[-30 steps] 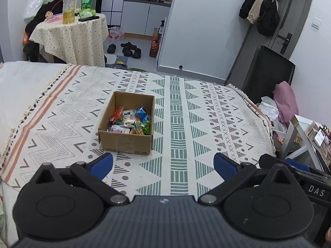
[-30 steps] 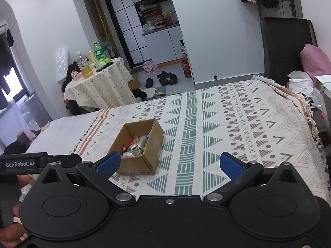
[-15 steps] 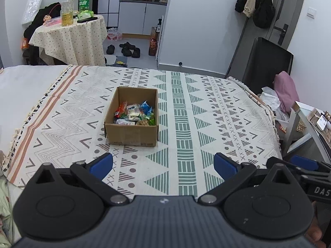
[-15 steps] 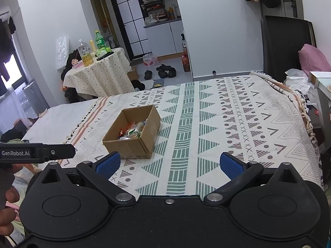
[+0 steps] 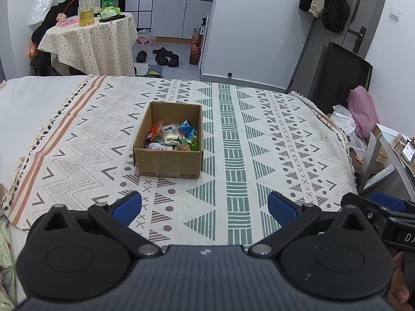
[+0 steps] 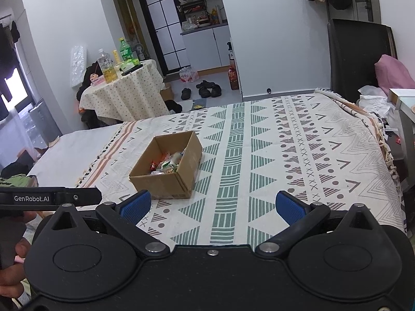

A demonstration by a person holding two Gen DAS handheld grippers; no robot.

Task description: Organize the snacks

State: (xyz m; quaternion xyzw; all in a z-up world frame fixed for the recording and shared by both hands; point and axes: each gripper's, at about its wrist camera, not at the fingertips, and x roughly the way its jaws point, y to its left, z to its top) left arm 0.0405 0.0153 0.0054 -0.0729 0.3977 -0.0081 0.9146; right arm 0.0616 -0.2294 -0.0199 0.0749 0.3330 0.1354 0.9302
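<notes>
item: cardboard box, open-topped, plain brown, rectangular, flaps absent or folded out of sight; a pale printed label patch on its near wall, text too small to read. location: sitting flat on the patterned blanket that covers the bed, left of the blanket's green striped band, well ahead of both my grippers. contents: snacks, a loose heap of small wrapped packets lying on the box floor, well below the rim; colours visible are red-orange, blue, green, white and tan; individual brands cannot be made out. from my right wrist view the same box shows corner-on, packets bunched toward its near end. my left gripper: jaws spread wide, blue pads apart, nothing between them, hovering over the near edge of the blanket. my right gripper: jaws likewise wide apart, blue pads bare, holding nothing, box off to its front left. surroundings: round table under a dotted cloth beyond the bed, carrying bottles; dark shoes on the floor; black chair at the far right corner of the bed, with a pink cushion just beside it.
</notes>
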